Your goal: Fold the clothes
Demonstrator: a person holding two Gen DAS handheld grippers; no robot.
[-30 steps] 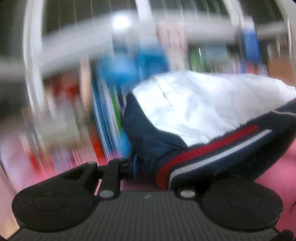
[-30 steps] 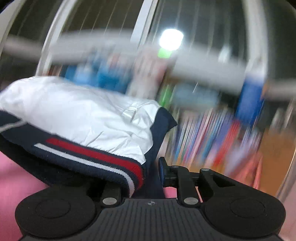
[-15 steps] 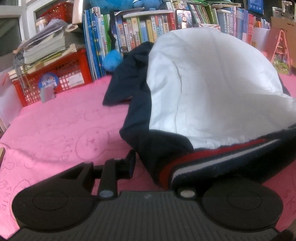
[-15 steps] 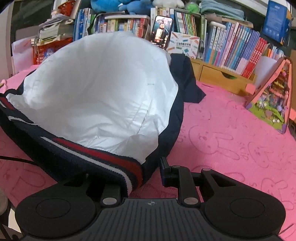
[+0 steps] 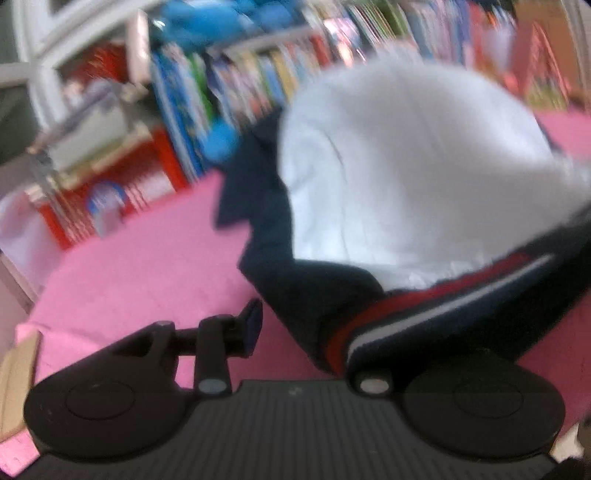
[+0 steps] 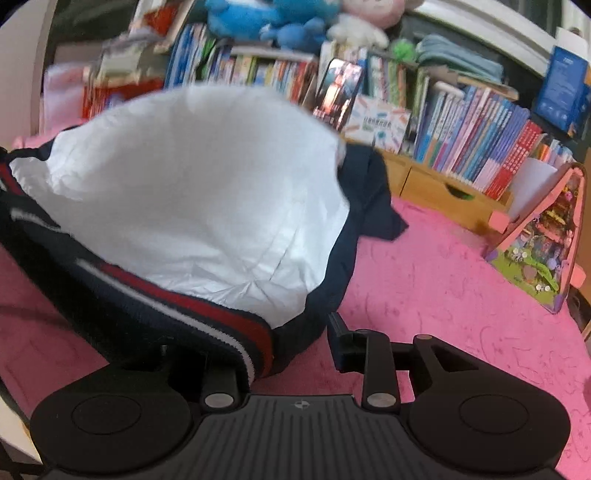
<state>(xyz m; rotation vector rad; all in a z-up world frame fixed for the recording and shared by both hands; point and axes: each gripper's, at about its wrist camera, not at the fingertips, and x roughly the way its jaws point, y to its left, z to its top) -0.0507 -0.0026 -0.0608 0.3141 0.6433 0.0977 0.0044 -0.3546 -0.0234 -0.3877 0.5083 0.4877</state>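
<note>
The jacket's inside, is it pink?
No, the jacket's lining is white, with navy edges and a red and white striped hem; the pink is the cloth under it.

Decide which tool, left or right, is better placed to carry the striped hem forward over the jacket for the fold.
Probably neither alone: the left tool and the right tool each sit at one end of the striped hem, jacket between them. Move both together.

A pink cloth covers the table before a crowded bookshelf topped with plush toys.
</note>
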